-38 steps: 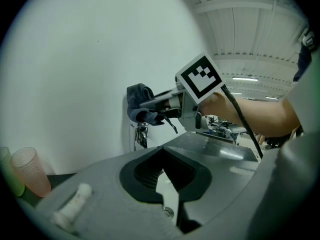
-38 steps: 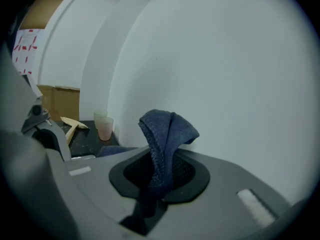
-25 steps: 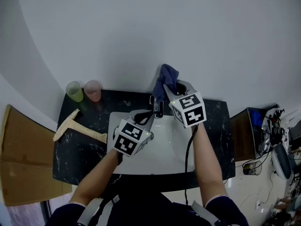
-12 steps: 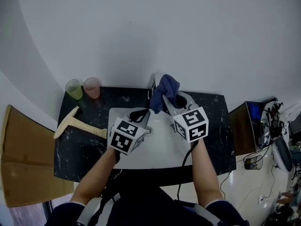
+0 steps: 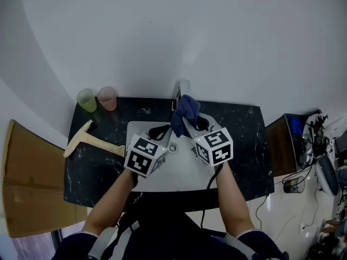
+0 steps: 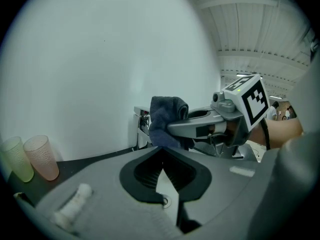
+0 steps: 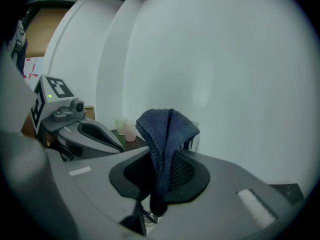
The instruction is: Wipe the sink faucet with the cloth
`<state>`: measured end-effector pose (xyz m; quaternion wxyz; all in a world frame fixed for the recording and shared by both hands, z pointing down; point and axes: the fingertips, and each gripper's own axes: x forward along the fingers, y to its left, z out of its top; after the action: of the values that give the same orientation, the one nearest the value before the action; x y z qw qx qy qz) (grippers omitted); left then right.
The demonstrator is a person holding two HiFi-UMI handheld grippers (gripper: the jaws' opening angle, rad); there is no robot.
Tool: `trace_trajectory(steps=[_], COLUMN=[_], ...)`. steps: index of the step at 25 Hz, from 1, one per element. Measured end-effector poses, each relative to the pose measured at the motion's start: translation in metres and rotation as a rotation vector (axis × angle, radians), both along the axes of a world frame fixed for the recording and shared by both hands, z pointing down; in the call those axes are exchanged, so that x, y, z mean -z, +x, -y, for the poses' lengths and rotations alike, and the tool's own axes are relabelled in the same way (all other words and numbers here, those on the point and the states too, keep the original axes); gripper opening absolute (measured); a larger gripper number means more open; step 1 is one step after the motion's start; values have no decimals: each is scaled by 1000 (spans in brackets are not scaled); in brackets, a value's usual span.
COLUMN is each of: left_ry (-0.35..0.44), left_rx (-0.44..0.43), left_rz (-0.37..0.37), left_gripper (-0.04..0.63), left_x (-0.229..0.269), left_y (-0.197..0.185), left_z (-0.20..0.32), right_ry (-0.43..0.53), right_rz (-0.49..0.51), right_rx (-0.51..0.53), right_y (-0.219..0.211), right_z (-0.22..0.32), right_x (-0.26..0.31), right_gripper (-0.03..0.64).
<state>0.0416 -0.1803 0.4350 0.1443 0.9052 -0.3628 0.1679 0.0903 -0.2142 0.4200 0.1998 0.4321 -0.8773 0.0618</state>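
The dark blue cloth (image 5: 184,108) is bunched up and hangs from my right gripper (image 5: 184,119), which is shut on it. The cloth sits just in front of the chrome faucet (image 5: 183,86) at the back of the white sink (image 5: 135,130). In the right gripper view the cloth (image 7: 165,131) drapes over the jaws and hides most of the faucet. My left gripper (image 5: 164,130) hovers over the basin, shut and empty. Seen from the left gripper (image 6: 162,151), the cloth (image 6: 165,116) is beside the faucet (image 6: 142,128); I cannot tell whether they touch.
A green cup (image 5: 85,99) and a pink cup (image 5: 107,97) stand at the back left of the black counter (image 5: 246,145). A wooden T-shaped tool (image 5: 89,140) lies left of the sink. Cardboard (image 5: 27,183) leans at the left; a cabinet with cables (image 5: 295,140) is on the right.
My right gripper has come down and a little left with the cloth, from above the counter's back edge to the faucet, rolling slightly. The left gripper has stayed put.
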Motion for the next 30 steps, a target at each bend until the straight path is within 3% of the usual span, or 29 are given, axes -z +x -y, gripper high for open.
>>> trace_trajectory(steps=[7, 20, 30], left_ry=[-5, -29, -26], left_rx=[5, 8, -7], left_rz=[10, 20, 23], left_gripper=[2, 2, 2], left_x=[-4, -16, -16], left_y=[-1, 6, 15], left_z=[4, 22, 24], right_ry=[-40, -25, -19], right_rz=[51, 125, 177], right_rx=[-48, 19, -7], right_y=[15, 16, 22], right_z=[25, 58, 75], right_x=[-10, -11, -13], right_gripper=[63, 63, 63])
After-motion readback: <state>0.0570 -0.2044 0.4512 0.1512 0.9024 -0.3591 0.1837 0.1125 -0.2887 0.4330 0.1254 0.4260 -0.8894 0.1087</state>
